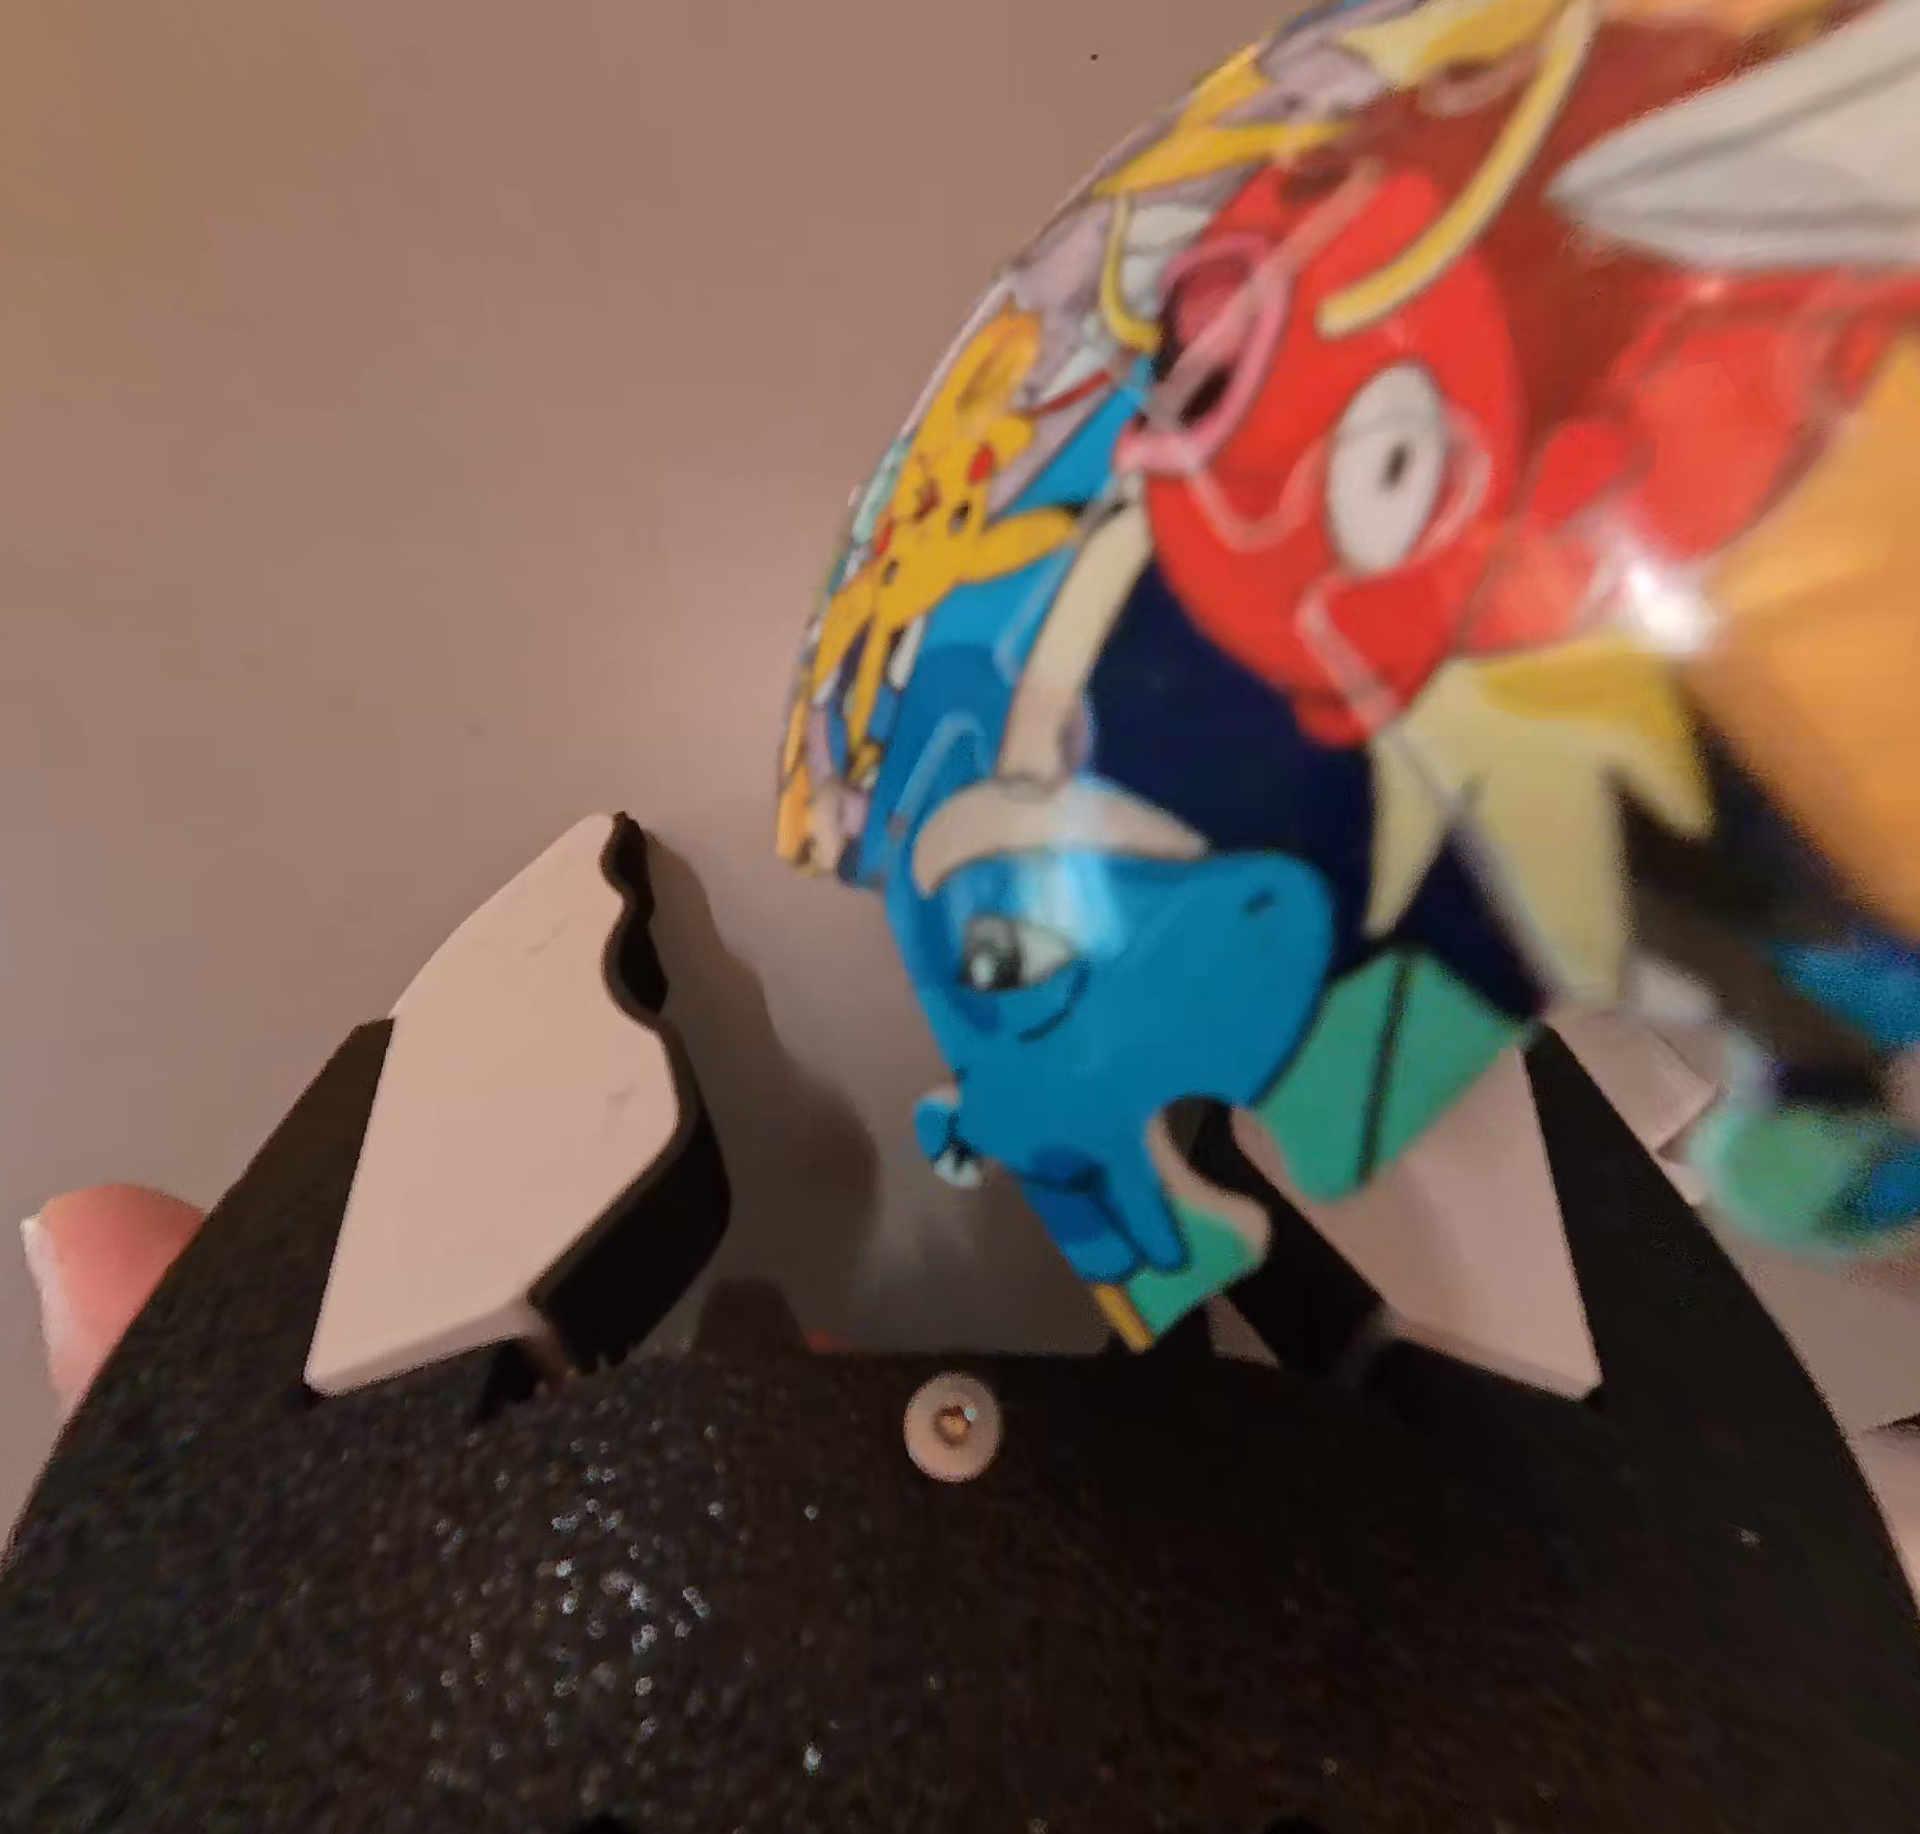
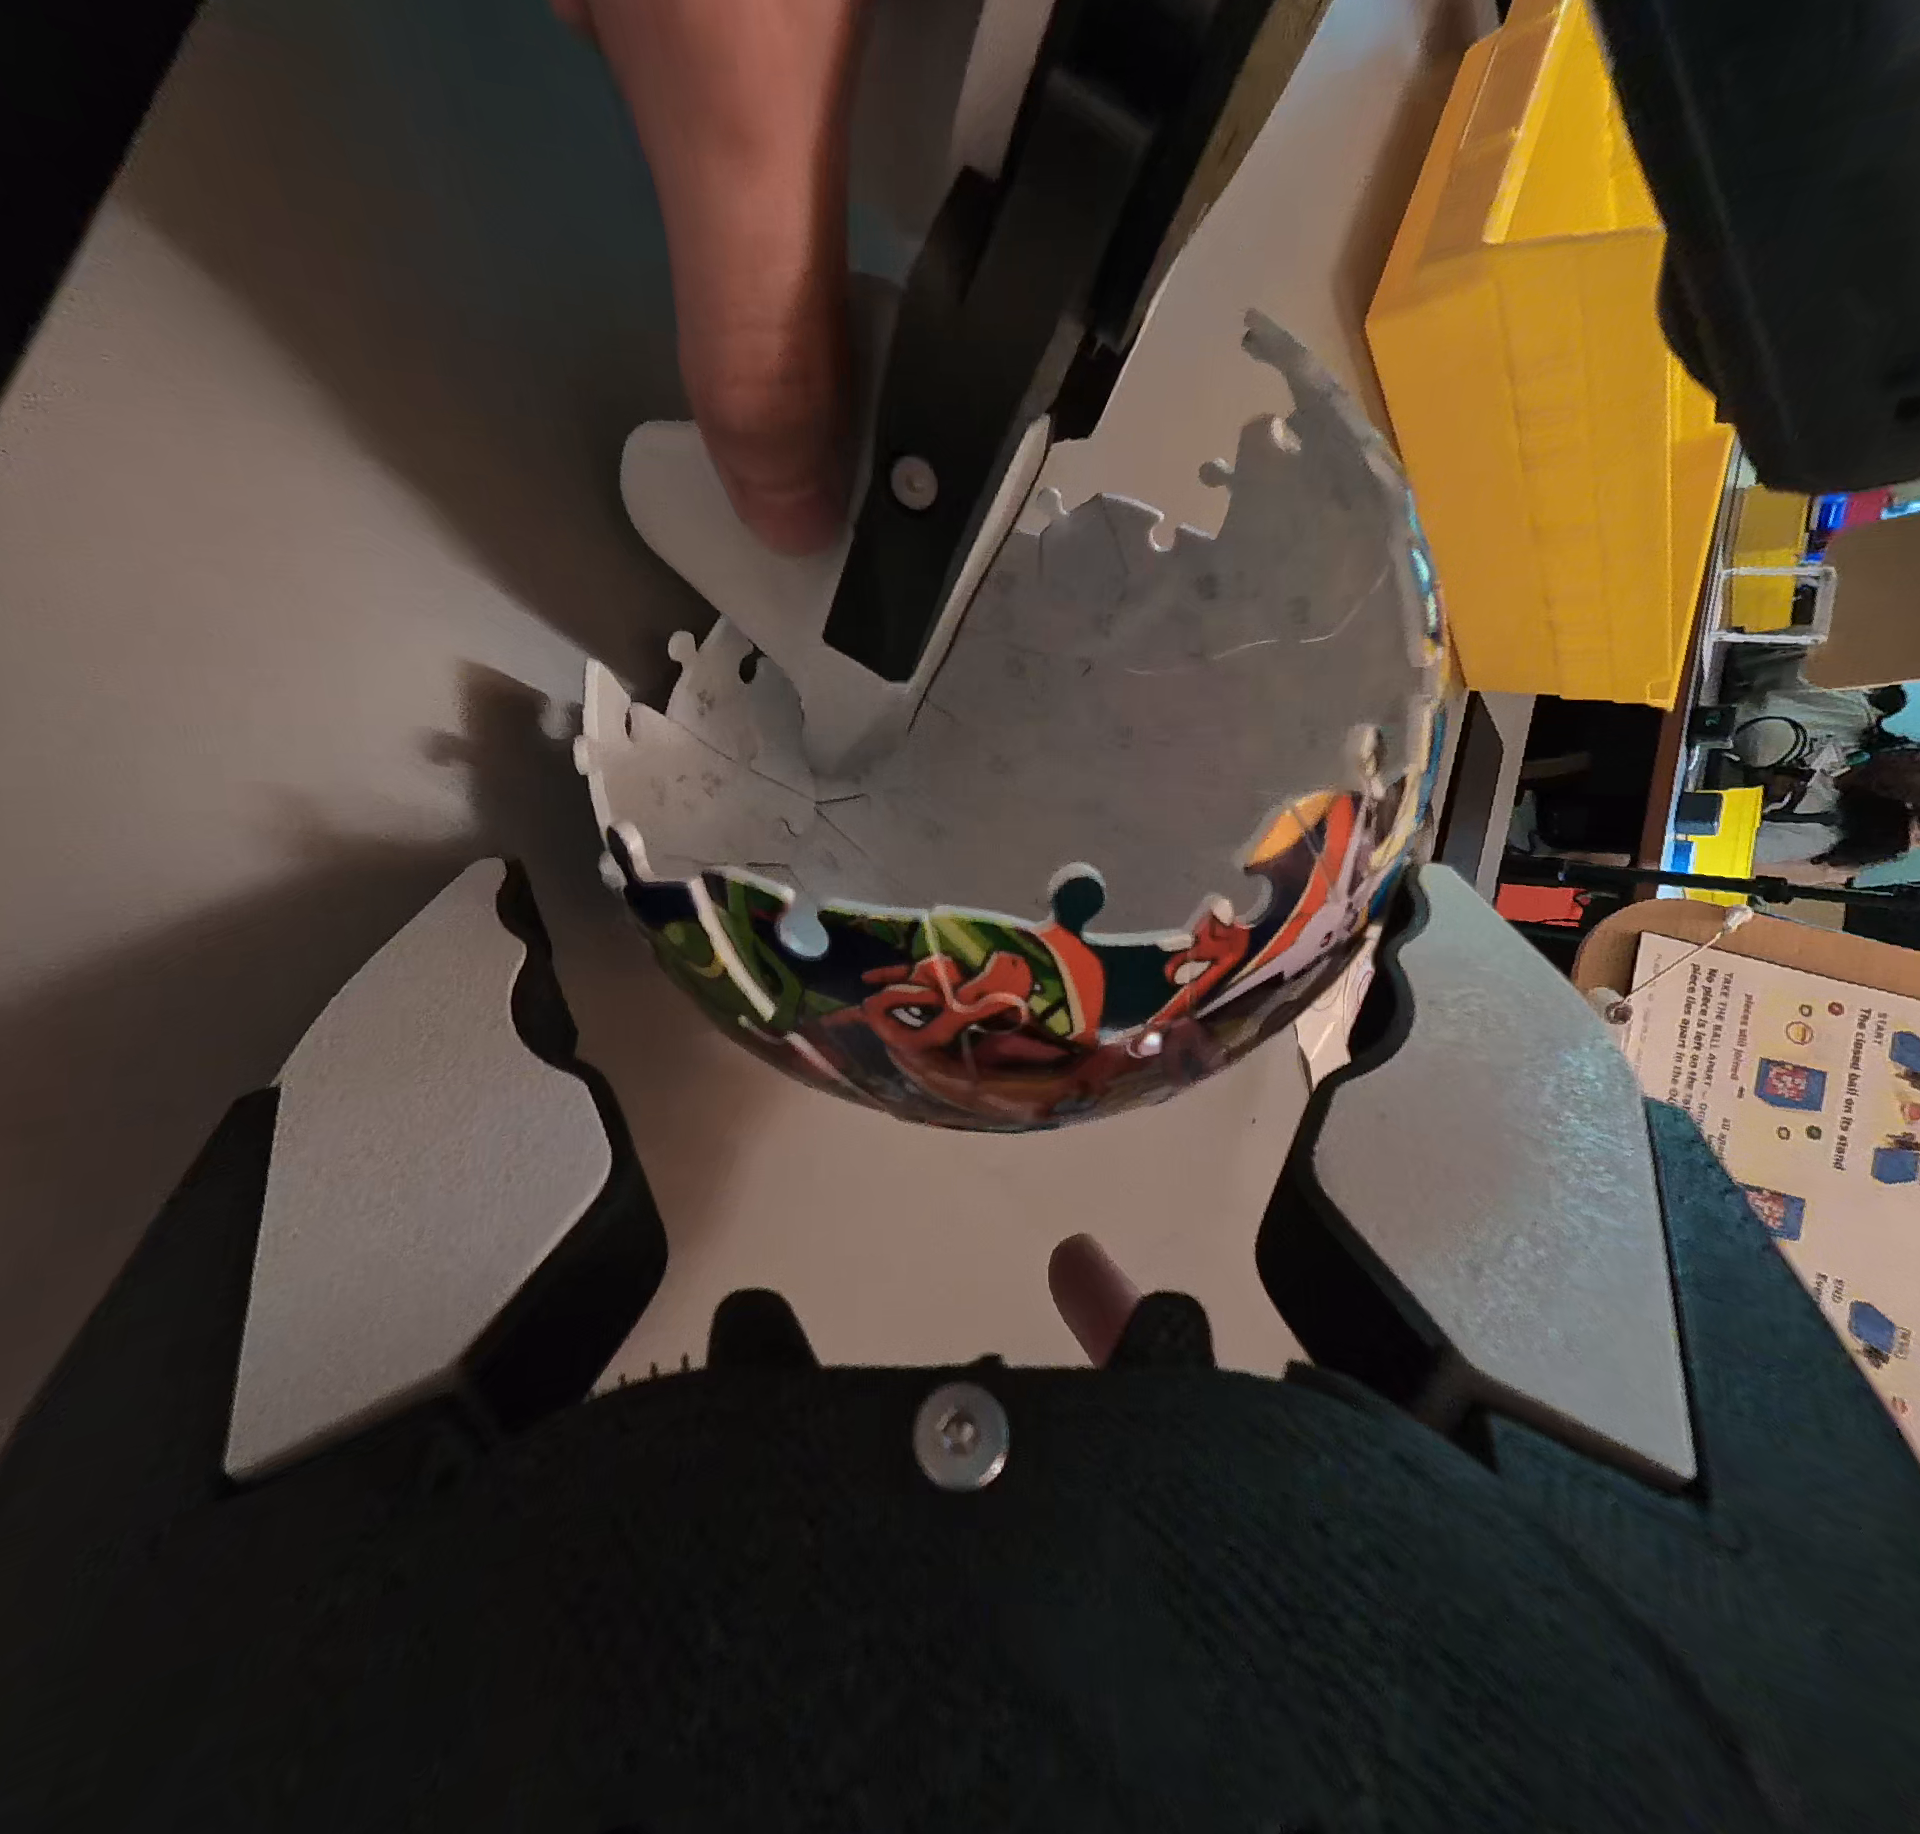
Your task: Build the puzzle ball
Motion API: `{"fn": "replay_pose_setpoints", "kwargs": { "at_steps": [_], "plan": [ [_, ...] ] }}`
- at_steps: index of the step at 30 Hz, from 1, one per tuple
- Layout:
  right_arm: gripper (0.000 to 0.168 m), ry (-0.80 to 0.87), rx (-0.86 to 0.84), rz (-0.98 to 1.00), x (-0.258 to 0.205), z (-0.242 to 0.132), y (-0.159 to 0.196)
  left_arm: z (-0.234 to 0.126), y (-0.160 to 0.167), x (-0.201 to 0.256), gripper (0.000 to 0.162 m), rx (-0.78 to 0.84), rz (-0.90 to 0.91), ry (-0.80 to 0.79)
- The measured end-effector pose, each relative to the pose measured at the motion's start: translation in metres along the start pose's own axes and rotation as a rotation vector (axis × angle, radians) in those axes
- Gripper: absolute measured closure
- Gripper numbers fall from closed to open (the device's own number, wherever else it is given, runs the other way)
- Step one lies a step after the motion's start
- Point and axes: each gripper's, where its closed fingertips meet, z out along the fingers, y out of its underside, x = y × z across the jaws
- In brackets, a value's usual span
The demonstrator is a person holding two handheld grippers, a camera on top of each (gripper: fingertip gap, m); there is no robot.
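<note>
Colourful half-built ball (image 2: 997,953) between spread fingers of right hand-held gripper (image 2: 966,963), untouched; left hand-held gripper (image 1: 1039,1088) spread, one finger inside shell, above pale worktop (image 2: 260,537).

The right hand-held gripper (image 2: 961,984) stands wide open around the half-built puzzle ball (image 2: 1039,797) on the white desk (image 2: 260,537). The left hand-held gripper (image 2: 883,704) reaches into its grey hollow from above. Yellow bins (image 2: 1517,382) stand to the right.
</note>
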Motion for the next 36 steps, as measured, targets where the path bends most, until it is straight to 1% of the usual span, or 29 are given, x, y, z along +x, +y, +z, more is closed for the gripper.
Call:
{"fn": "replay_pose_setpoints", "kwargs": {
  "at_steps": [1, 5, 11, 15, 19, 23, 26, 29, 32, 36],
  "plan": [
    [0.022, -0.006, -0.001, 0.002, 0.001, 0.0, 0.002, 0.0, 0.0, 0.0, 0.051, -0.006, 0.001, 0.004],
    [0.023, -0.036, 0.035, 0.041, 0.004, 0.002, 0.007, 0.001, 0.0, -0.001, 0.049, -0.053, 0.01, 0.01],
    [0.033, -0.081, 0.138, 0.157, 0.012, 0.003, 0.008, 0.003, -0.001, -0.003, 0.043, -0.121, 0.031, 0.024],
    [0.033, -0.103, 0.165, 0.187, 0.013, 0.005, 0.008, 0.004, -0.001, -0.004, 0.041, -0.16, 0.042, 0.03],
    [0.033, -0.112, 0.174, 0.204, 0.014, 0.006, 0.009, 0.004, -0.002, -0.005, 0.041, -0.158, 0.055, 0.034],
    [0.032, -0.111, 0.188, 0.228, 0.014, 0.006, 0.009, 0.002, -0.003, -0.006, 0.042, -0.117, 0.086, 0.033],
    [0.031, -0.105, 0.186, 0.24, 0.013, 0.007, 0.013, -0.003, -0.008, -0.009, 0.052, -0.042, 0.069, 0.042],
    [0.031, -0.108, 0.202, 0.278, 0.014, 0.008, 0.015, -0.013, -0.011, -0.002, 0.053, 0.008, 0.051, 0.126],
    [0.031, -0.121, 0.224, 0.335, 0.014, 0.009, 0.017, -0.025, -0.02, -0.001, 0.053, 0.096, 0.045, 0.176],
    [0.031, -0.135, 0.239, 0.432, 0.015, 0.011, 0.021, -0.037, -0.037, -0.009, 0.058, 0.252, 0.004, 0.216]
  ]
}}
